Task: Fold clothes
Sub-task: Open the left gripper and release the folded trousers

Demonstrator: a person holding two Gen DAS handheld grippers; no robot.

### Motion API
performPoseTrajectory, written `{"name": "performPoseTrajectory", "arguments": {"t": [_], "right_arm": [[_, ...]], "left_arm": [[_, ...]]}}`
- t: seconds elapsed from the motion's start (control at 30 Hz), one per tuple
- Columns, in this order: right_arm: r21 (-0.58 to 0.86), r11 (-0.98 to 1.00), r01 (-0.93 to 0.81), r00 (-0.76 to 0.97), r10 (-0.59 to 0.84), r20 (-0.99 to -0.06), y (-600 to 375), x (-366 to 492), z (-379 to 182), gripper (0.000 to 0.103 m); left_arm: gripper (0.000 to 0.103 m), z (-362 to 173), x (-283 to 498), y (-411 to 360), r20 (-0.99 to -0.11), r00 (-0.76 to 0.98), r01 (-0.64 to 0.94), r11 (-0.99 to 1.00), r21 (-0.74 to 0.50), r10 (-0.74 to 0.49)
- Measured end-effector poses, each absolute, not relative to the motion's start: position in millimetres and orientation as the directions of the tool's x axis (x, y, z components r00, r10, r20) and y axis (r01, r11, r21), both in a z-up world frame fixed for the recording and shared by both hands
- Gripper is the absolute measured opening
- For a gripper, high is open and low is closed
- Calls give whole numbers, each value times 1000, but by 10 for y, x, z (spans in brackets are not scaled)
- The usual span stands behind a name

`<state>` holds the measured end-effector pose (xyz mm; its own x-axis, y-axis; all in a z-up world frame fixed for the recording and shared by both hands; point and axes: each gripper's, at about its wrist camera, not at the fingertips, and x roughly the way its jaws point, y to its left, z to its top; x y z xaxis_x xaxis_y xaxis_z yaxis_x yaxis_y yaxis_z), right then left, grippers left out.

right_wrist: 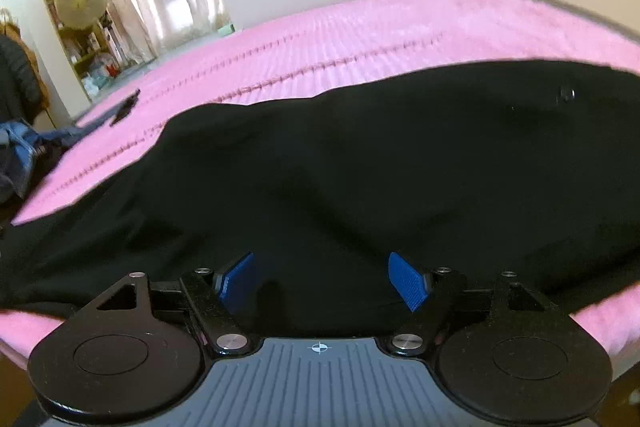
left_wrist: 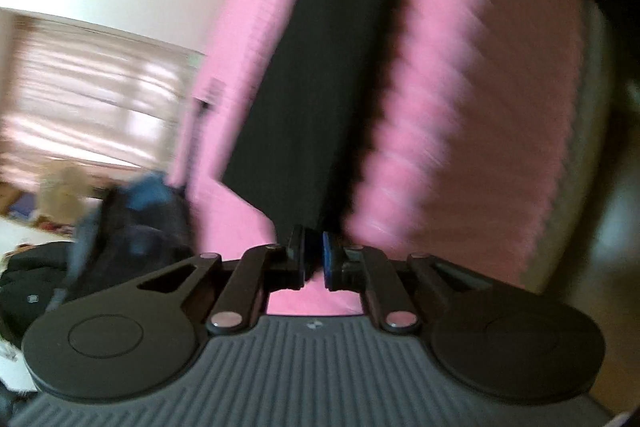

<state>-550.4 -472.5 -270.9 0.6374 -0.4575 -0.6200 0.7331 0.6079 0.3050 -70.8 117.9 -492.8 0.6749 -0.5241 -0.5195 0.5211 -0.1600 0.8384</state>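
Black garment spread across the pink bed, one end lifted.

The bed (right_wrist: 360,27), covered in a pink ribbed blanket, filled most of the room, and the black garment (right_wrist: 360,167) lay across its near side in soft wrinkles. From the blurred left wrist view, a long strip of the same black garment (left_wrist: 320,87) hung taut over the pink cover, its corner clenched between the nearly closed pads of the left hand-held gripper (left_wrist: 315,259). The right hand-held gripper (right_wrist: 322,281) hovered low over the cloth, blue pads spread wide, grasping nothing. A heap of blue clothing (right_wrist: 20,147) sat beside the bed.
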Motion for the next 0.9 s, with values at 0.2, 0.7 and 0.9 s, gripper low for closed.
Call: {"name": "performPoseTrajectory", "arguments": {"t": [0.2, 0.7, 0.9], "right_arm": [[307, 536, 787, 593, -516, -618, -4830, -6014, -2718, 76], [177, 411, 894, 409, -592, -695, -4894, -6613, -2779, 76], [194, 384, 903, 423, -712, -560, -4880, -6843, -2316, 77]], "left_arm": [[11, -4835, -613, 1280, -511, 711, 520, -128, 845, -483], [25, -3467, -672, -439, -608, 308, 920, 67, 385, -732], [32, -3191, -907, -2016, -625, -60, 991, -122, 56, -779]]}}
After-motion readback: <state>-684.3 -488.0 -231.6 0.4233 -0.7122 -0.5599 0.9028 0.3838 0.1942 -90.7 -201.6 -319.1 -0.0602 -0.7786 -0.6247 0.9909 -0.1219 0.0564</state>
